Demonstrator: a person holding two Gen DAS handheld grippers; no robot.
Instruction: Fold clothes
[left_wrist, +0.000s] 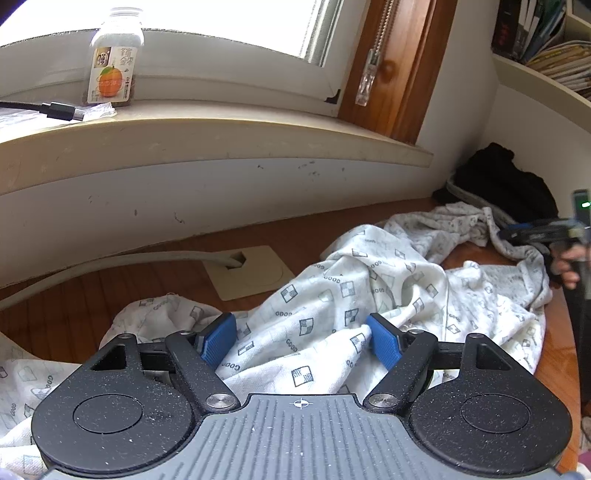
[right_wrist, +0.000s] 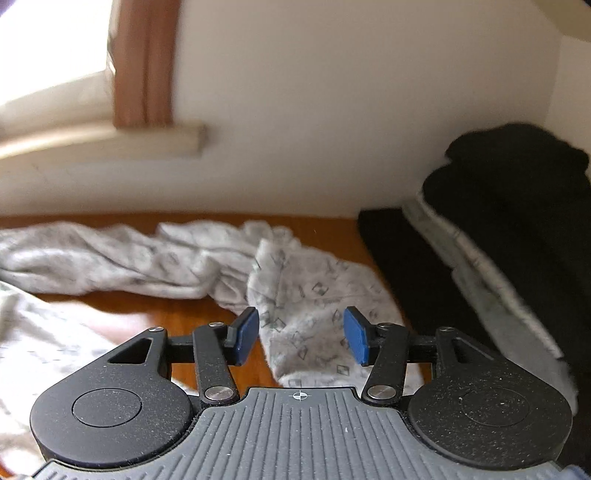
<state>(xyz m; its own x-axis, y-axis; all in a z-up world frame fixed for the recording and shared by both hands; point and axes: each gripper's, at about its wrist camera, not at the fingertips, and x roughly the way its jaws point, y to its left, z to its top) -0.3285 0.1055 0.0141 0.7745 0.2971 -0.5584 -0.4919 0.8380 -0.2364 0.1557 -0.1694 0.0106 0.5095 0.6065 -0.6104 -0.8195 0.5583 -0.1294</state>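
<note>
White patterned garment (left_wrist: 369, 295) lies crumpled.

Ahead of your left hand-held gripper (left_wrist: 301, 341), the crumpled patterned garment (left_wrist: 369, 295) covers most of the counter (left_wrist: 74, 306). Bare wood stays passable on the left, crossed by a grey cable (left_wrist: 110, 260) entering a floor-plate (left_wrist: 251, 271). The black clothes pile (right_wrist: 498, 221) blocks the right corner against the wall.
</note>
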